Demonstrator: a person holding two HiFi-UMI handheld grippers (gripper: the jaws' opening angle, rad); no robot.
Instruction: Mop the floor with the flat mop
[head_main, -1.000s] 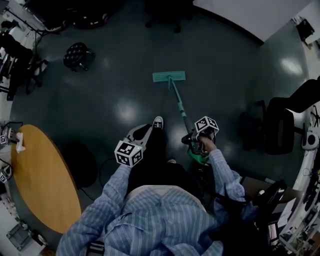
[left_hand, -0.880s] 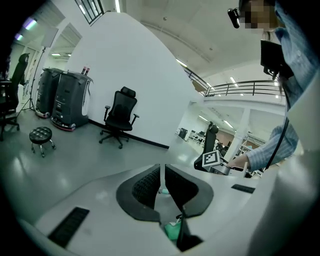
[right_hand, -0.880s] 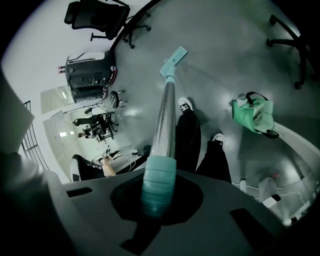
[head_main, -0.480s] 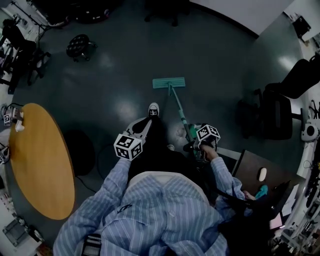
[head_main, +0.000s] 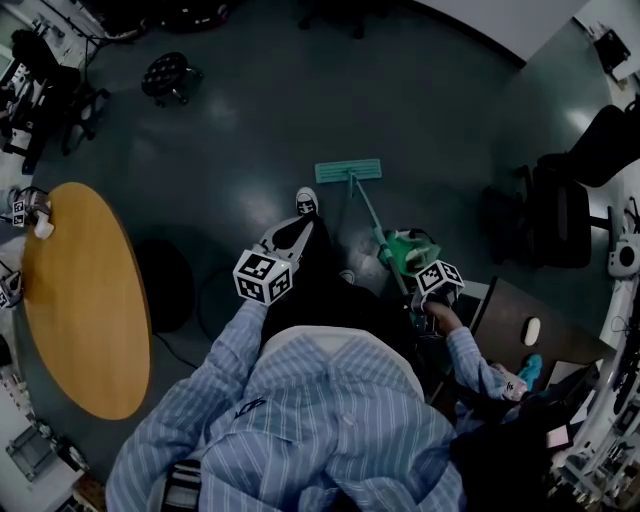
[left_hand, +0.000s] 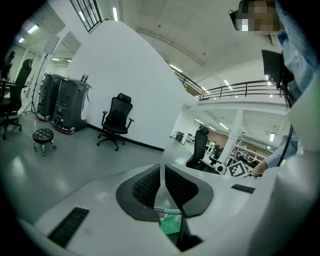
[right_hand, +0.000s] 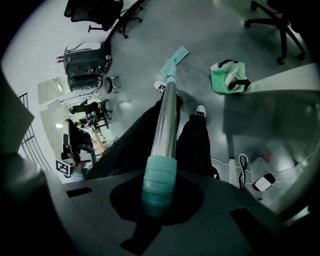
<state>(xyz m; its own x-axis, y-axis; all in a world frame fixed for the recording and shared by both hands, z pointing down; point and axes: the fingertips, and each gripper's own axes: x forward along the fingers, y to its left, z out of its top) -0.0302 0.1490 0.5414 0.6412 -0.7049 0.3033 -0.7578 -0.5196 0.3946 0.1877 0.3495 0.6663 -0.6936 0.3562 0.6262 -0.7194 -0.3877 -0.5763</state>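
The flat mop's teal head (head_main: 349, 171) lies on the dark floor ahead of the person's shoe (head_main: 307, 203). Its handle (head_main: 372, 220) slants back to my right gripper (head_main: 424, 300), which is shut on the teal grip. In the right gripper view the grip (right_hand: 160, 182) sits between the jaws of the right gripper (right_hand: 159, 202), and the metal handle (right_hand: 167, 120) runs down to the mop head (right_hand: 175, 57). My left gripper (head_main: 288, 238) hovers over the person's leg, away from the mop. The pads of the left gripper (left_hand: 162, 183) nearly touch, with nothing between them.
A green bag (head_main: 408, 249) sits on the floor beside the handle, also visible as a green bag (right_hand: 227, 77) in the right gripper view. An oval wooden table (head_main: 80, 300) is at left, office chairs (head_main: 560, 215) at right, a stool (head_main: 165, 76) far left, a dark desk (head_main: 515, 315) at lower right.
My right gripper has drawn back toward the lower right with the handle, dragging the mop head nearer the shoe. The green bag has come into view. The left gripper barely moved.
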